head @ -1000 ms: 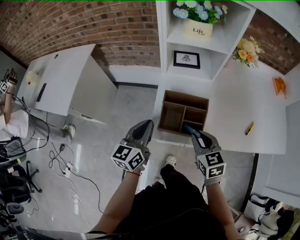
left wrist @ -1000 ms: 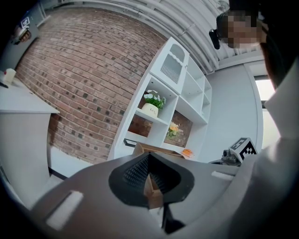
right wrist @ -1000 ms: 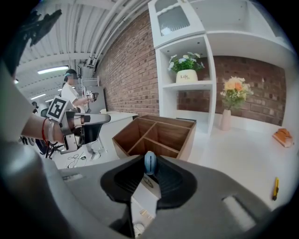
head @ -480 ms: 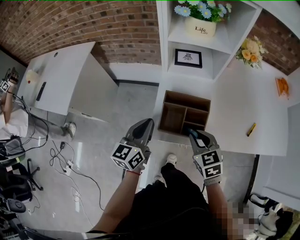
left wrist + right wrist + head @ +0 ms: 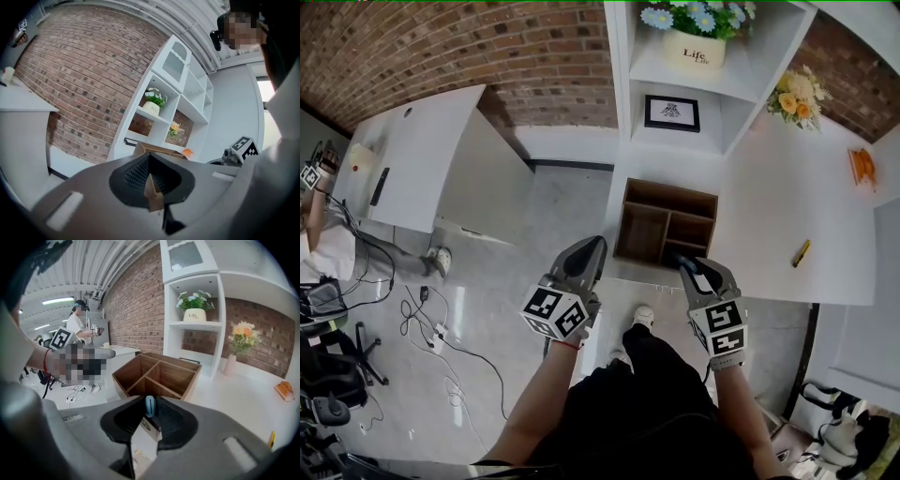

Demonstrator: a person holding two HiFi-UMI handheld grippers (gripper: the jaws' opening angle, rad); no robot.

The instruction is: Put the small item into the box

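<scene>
The wooden box (image 5: 666,223), open on top and split into compartments, stands at the near edge of the white table (image 5: 778,220). In the right gripper view the box (image 5: 159,375) lies just ahead of the jaws. My right gripper (image 5: 687,269) hovers at the box's near right corner, shut on a small blue item (image 5: 149,405) that pokes up between its fingertips. My left gripper (image 5: 590,251) hangs over the floor to the left of the box, shut with nothing in it. In the left gripper view the box (image 5: 157,151) peeks over the closed jaws.
A yellow pen (image 5: 801,253) and an orange object (image 5: 861,167) lie on the table to the right. A white shelf unit (image 5: 675,84) with a flower pot and a framed picture rises behind the box. Another white desk (image 5: 412,155) and floor cables (image 5: 441,328) are at the left.
Both grippers hold almost still. The right gripper, with the blue item, has edged slightly left beside the box's near corner.
</scene>
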